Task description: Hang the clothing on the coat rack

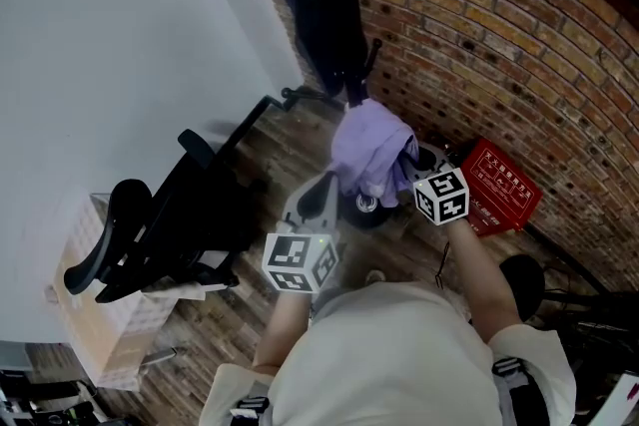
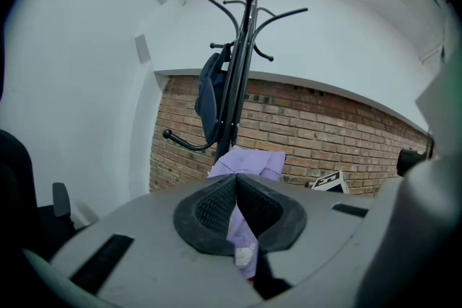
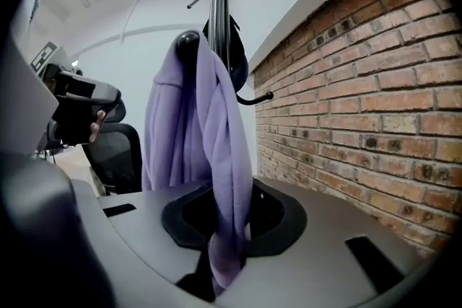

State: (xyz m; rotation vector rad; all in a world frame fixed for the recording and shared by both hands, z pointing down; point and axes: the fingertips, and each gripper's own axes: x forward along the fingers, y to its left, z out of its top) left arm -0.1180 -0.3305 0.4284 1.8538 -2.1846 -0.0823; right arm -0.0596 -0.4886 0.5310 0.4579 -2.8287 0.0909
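A person fits a lavender fleece garment (image 1: pixel 369 150) onto a tall black metal coat rack (image 1: pixel 324 5) that stands in the corner where a white wall meets a red brick wall (image 1: pixel 499 35). The fleece is draped over the ball-tipped end of a low hook (image 3: pixel 188 40), with its weight falling on both sides, so the hook appears to carry it.

The left gripper (image 1: pixel 329 183) has its jaws pressed together on a lower fold of the fleece, probably to steady the hem and stop the cloth sliding off the knob while it settles. The right gripper (image 1: pixel 411 165) sits just beside it, on the brick-wall side. Its jaws stand apart, and a long fold of the fleece hangs loosely through the gap with no pad visibly pressing on it. That grip seems no longer needed.

A dark blue item (image 2: pixel 209 94) already hangs higher on the same pole, which may explain the choice of the lower hook. A black office chair (image 1: pixel 160 224) stands well to the left and a red box (image 1: pixel 499 185) lies on the wooden floor (image 1: pixel 270 145) to the right. The hanging looks nearly done, with the left grip yet to let go.
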